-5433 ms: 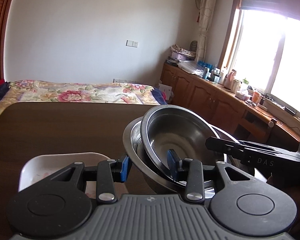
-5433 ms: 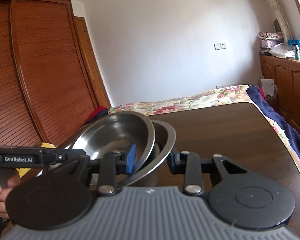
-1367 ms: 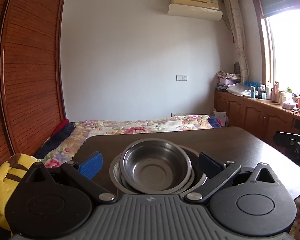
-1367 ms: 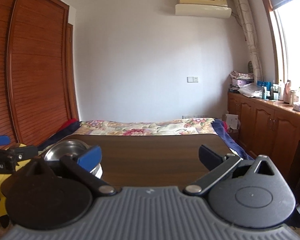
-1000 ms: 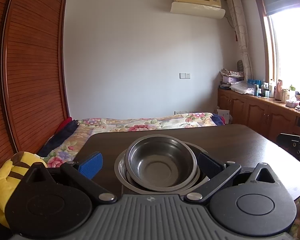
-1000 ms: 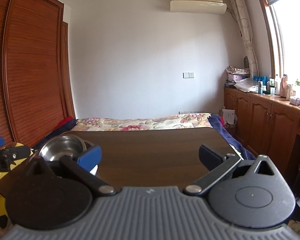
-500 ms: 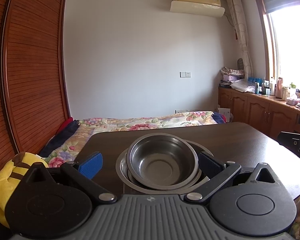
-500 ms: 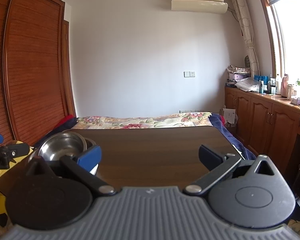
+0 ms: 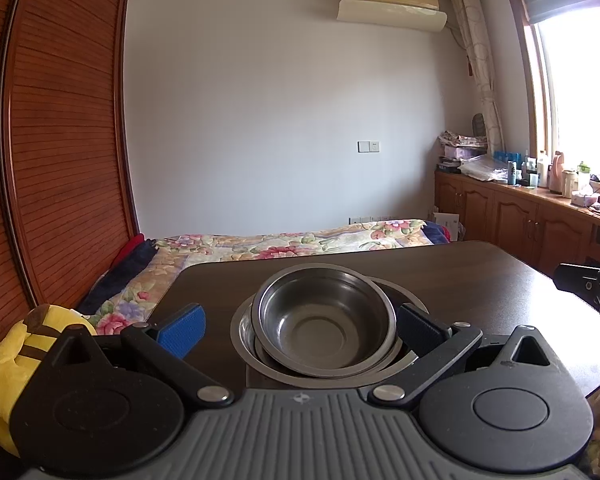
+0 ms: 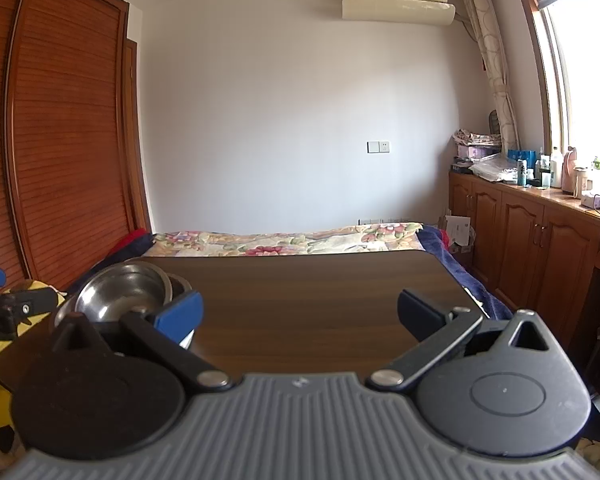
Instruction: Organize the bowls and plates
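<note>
A stack of nested steel bowls (image 9: pixel 324 320) rests on the dark wooden table (image 9: pixel 480 280); the smaller bowl sits inside a wider one. My left gripper (image 9: pixel 300 326) is wide open just in front of the stack, holding nothing. In the right wrist view the same bowls (image 10: pixel 128 292) stand at the table's left side, behind the blue left fingertip (image 10: pixel 180 316). My right gripper (image 10: pixel 300 312) is wide open over bare table (image 10: pixel 320 292), with nothing between its fingers. The other gripper's tip shows at each frame edge.
A yellow plush toy (image 9: pixel 8 356) lies left of the table. Beyond the table's far edge is a bed with a floral cover (image 9: pixel 292 242). Wooden cabinets (image 10: pixel 540 240) with bottles line the right wall; a slatted wardrobe (image 9: pixel 60 160) stands left.
Earlier both grippers held the tilted bowls; those now sit nested on the table and both grippers are open and drawn back. Over the last second the views barely shift.
</note>
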Tool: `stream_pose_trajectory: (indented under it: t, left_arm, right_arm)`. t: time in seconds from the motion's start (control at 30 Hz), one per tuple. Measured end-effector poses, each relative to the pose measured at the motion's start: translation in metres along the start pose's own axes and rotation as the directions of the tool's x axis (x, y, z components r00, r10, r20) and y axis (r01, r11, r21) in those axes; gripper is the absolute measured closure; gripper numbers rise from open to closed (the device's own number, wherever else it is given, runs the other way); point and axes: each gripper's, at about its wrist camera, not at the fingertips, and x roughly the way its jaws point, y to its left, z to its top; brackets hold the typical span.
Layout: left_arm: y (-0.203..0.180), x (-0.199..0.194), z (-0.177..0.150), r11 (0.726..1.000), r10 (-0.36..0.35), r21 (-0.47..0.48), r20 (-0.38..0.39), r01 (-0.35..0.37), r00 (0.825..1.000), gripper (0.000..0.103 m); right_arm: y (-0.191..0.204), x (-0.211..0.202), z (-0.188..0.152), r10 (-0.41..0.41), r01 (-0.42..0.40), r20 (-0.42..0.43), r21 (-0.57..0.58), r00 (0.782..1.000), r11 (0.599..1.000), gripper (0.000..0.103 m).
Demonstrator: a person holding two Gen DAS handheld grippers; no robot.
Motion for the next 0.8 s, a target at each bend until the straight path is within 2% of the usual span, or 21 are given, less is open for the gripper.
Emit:
stream_pose_trajectory:
  t: [0.8]
  left_arm:
    - [0.0017,0.0008,0.0,1.0,0.006,0.006,0.001,-0.006,1.0,0.0]
  right_arm:
    - [-0.0007,0.0012,-0.0001,-0.001,0.001,-0.007,-0.001,1.0,1.0,0.0]
